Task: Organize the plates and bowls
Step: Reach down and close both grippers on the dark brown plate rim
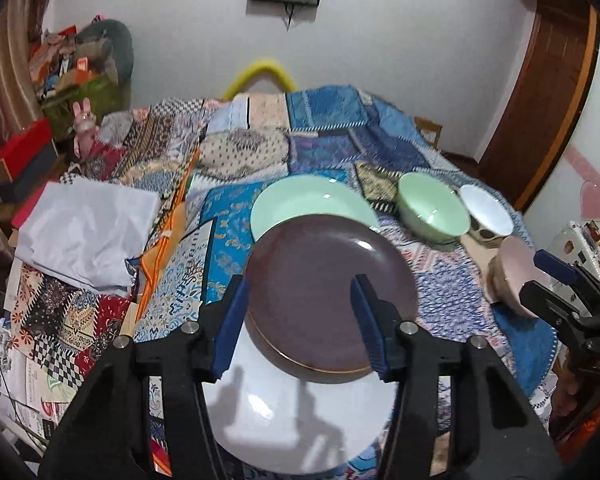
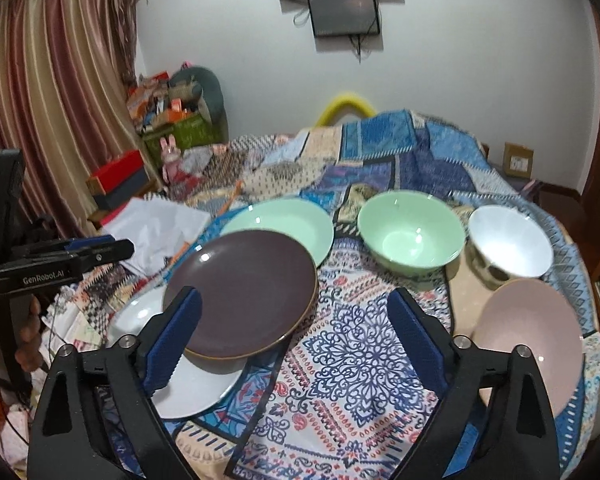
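Landmark: take the brown plate [image 2: 242, 292] as your reference; it lies tilted, its near part on the white plate [image 2: 198, 384] and its far rim overlapping the green plate [image 2: 288, 222].
White plate: under the brown plate, nearest you on the patchwork cloth [image 2: 352, 344]; you can see nothing on its bare part.
Green plate: just behind the brown plate, nothing on it.
Green bowl [image 2: 410, 232]: right of the brown plate and apart from it, upright, nothing in it.
White bowl [image 2: 510, 240]: further right, just beside the green bowl, tilted; inside shows nothing.
Pink bowl [image 2: 530, 340]: right of the brown plate, well apart, near the table edge, tipped so its hollow faces you; nothing in it.
Left gripper [image 1: 300, 320]: your jaws stand wide over the brown plate, one pad [image 1: 230, 324] by its left rim, the other above its surface, holding nothing.
Right gripper [image 2: 296, 340]: jaws spread wide over bare cloth between the brown plate and the pink bowl, nothing between them.
White paper [image 1: 86, 232]: crumpled, left of the brown plate.
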{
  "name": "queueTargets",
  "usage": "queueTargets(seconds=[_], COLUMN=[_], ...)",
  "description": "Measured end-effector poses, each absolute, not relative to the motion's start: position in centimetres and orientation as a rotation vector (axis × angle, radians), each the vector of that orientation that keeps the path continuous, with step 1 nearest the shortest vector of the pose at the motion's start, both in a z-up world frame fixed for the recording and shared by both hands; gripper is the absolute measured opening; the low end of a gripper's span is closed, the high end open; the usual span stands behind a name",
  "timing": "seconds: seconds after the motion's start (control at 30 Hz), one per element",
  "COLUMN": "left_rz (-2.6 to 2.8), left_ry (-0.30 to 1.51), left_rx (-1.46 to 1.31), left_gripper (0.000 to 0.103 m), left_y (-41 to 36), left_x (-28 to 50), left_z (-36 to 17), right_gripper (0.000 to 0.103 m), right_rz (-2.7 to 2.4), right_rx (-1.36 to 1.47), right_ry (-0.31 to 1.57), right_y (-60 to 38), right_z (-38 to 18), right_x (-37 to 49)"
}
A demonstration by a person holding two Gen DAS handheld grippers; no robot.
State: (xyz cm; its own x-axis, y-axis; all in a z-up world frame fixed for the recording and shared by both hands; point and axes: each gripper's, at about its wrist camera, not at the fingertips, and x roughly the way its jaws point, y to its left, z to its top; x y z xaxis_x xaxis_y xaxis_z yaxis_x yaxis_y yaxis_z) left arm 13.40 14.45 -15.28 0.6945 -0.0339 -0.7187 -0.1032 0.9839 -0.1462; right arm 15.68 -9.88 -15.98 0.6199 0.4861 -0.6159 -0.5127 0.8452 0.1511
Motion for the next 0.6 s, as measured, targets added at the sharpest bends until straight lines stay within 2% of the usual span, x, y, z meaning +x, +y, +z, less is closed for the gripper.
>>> queueTargets(seconds=[0.13,0.27,0.4,0.5,0.6], left_rz=[0.053,0.073,0.081,0.066,0.053], left_ry=[0.856,0.911,0.946,0.961,0.975], left_rx=[-0.176,-0.197,-0.210,-0.228,-0.249], left_gripper=[0.045,0.035,0.027,0.026,0.026], left_y=[15.6,17.0,18.0,18.6,19.0], left_x=[15.1,16.7,17.6,18.0,18.6], left_z=[-17.2,-19.7,-21.5,-22.5,-23.4], right_gripper=[0.081,0.073,0.071,0.069,0.059], right_rz=[0.582,0.587,0.580,0.566,0.565], right_rx=[-0.064,-0.068,-0.078,-0.094,-0.094], right_ry=[0.767,0.824,0.864,0.885,0.916], right_y=[-8.6,-7.7,-7.2,-6.8,-6.5], right_z=[-17.9,-19.5,-20.5,-21.1,-21.8], right_x=[17.2,18.5,19.4,20.2,20.9])
